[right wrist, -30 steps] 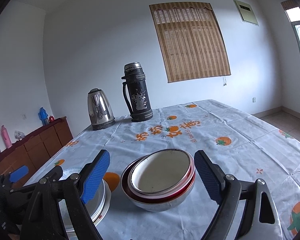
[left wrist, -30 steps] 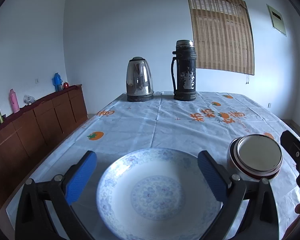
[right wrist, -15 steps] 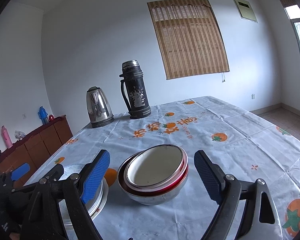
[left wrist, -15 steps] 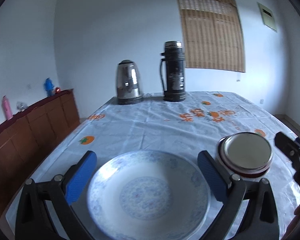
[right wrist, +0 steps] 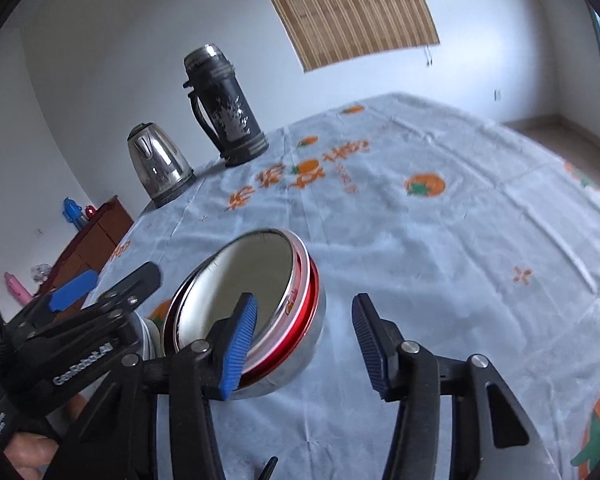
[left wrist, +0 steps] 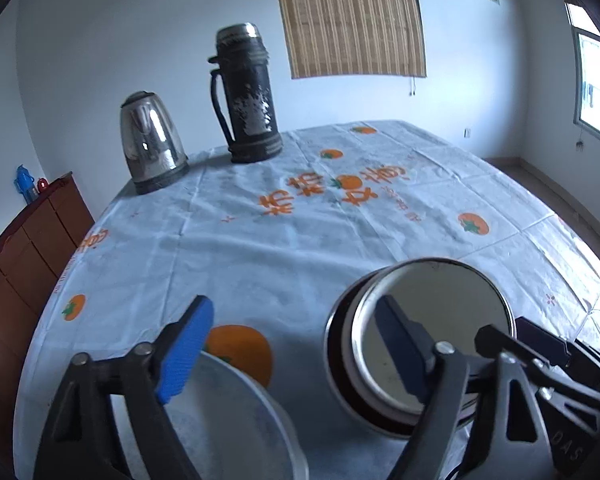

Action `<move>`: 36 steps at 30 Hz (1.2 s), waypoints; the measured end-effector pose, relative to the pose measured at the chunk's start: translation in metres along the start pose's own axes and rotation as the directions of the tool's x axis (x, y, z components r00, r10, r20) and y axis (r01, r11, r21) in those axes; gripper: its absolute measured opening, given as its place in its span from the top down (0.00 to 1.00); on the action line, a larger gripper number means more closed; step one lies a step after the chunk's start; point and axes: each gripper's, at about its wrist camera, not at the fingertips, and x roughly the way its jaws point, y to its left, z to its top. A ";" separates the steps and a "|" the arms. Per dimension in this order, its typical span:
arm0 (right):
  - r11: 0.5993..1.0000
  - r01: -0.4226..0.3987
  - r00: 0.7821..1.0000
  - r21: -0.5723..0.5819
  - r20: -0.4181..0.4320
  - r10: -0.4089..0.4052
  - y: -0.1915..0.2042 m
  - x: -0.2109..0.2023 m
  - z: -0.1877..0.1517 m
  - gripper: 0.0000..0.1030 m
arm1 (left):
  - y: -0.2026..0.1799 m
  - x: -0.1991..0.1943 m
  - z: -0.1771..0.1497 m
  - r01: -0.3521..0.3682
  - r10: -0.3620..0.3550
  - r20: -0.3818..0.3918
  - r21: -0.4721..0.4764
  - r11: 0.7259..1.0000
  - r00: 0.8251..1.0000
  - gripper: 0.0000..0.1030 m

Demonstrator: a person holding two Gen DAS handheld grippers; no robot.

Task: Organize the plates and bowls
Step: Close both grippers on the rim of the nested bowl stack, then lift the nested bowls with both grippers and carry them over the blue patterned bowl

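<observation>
A stack of nested metal bowls [left wrist: 432, 320] [right wrist: 256, 284], the outer ones red and steel, stands on the tablecloth. My left gripper [left wrist: 294, 332] straddles its left rim, right finger inside the top bowl, jaws closing, pads not pressing. My right gripper [right wrist: 305, 312] straddles the right rim with its left pad inside the bowl. Its jaws are closing too, and a gap remains at the right pad. A blue-patterned white plate [left wrist: 236, 420] [right wrist: 150, 334] lies left of the bowls, under the left gripper's left finger. Each view shows the other gripper: the right gripper [left wrist: 548, 356], the left gripper [right wrist: 112, 284].
At the table's far end stand a steel kettle [left wrist: 152, 144] and a tall dark thermos [left wrist: 248, 96]. A brown sideboard [left wrist: 24, 248] runs along the left wall. The tablecloth [right wrist: 440, 248] with orange prints stretches beyond the bowls. A hand [right wrist: 28, 452] holds the left gripper.
The left gripper swung right, from around the plate to the bowl stack's left rim. The right gripper tilted and shifted so its left finger sits inside the bowl. Both jaws have narrowed.
</observation>
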 end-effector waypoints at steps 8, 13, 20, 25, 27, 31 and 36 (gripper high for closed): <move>0.997 -0.069 0.994 0.042 -0.084 0.073 -0.004 0.024 0.002 0.58 | -0.011 0.041 0.002 0.115 -0.121 -0.155 -0.049 0.992 0.980 0.60; 0.990 -0.105 0.987 0.091 -0.109 0.115 -0.012 0.033 0.005 0.59 | -0.016 0.053 -0.001 0.157 -0.170 -0.177 -0.083 0.984 0.969 0.65; 0.994 -0.075 0.989 0.077 -0.124 0.084 -0.011 0.034 0.007 0.64 | -0.016 0.041 -0.003 0.164 -0.180 -0.128 -0.127 0.978 0.975 0.66; 0.993 -0.074 0.988 0.091 -0.129 0.085 -0.012 0.026 0.007 0.71 | -0.010 0.008 0.006 0.180 -0.186 -0.042 -0.121 0.976 0.982 0.66; 0.992 -0.091 0.987 0.086 -0.127 0.101 -0.005 0.021 0.007 0.73 | -0.005 -0.002 0.009 0.174 -0.177 -0.016 -0.121 0.977 0.984 0.66; 0.996 -0.082 0.993 0.042 -0.088 0.085 0.012 0.007 0.009 0.74 | 0.010 -0.002 0.005 0.179 -0.184 -0.023 -0.152 0.972 0.983 0.66; 0.997 -0.065 0.993 0.040 -0.096 0.069 0.018 0.004 0.006 0.74 | 0.016 -0.001 -0.002 0.205 -0.212 -0.028 -0.168 0.964 0.977 0.66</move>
